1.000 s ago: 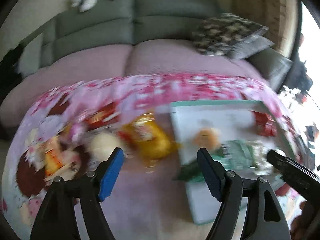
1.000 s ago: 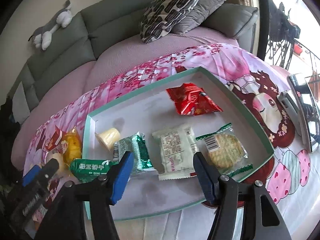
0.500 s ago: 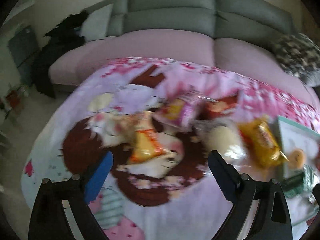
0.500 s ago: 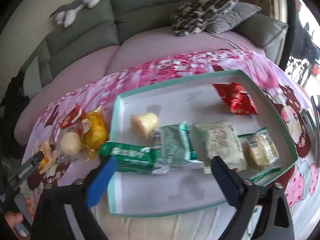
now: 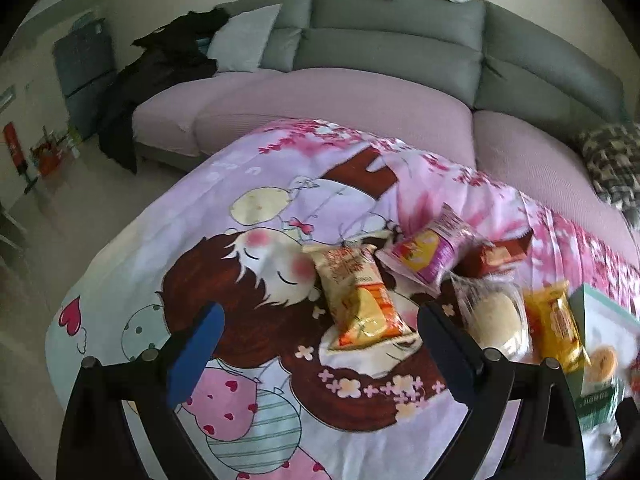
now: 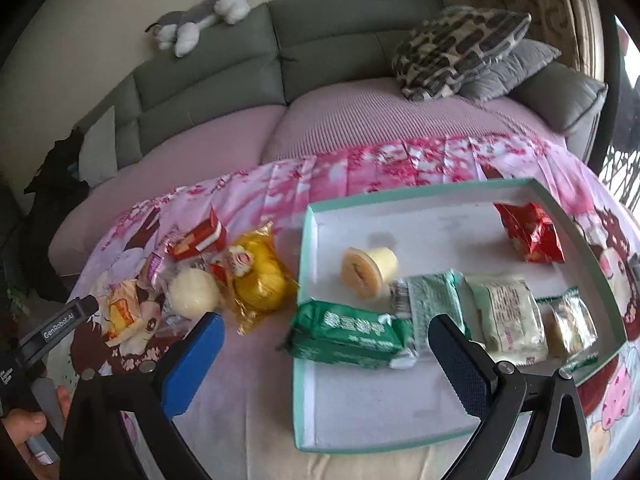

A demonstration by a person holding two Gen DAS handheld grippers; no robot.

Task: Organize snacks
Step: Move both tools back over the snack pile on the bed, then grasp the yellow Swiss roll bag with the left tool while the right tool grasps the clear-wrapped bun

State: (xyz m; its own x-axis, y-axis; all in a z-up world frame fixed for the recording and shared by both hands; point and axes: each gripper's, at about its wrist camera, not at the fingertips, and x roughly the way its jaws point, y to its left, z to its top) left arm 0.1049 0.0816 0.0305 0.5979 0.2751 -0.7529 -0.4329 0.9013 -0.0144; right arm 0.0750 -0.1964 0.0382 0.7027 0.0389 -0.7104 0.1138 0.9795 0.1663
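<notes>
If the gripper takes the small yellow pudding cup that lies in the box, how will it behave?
The pudding cup lies on its side in the tray, so a push would probably roll it. Its wall looks like smooth thin plastic, so it may slip or dent under a hard squeeze. It tapers, so a grip across the wall might slide off.
</notes>
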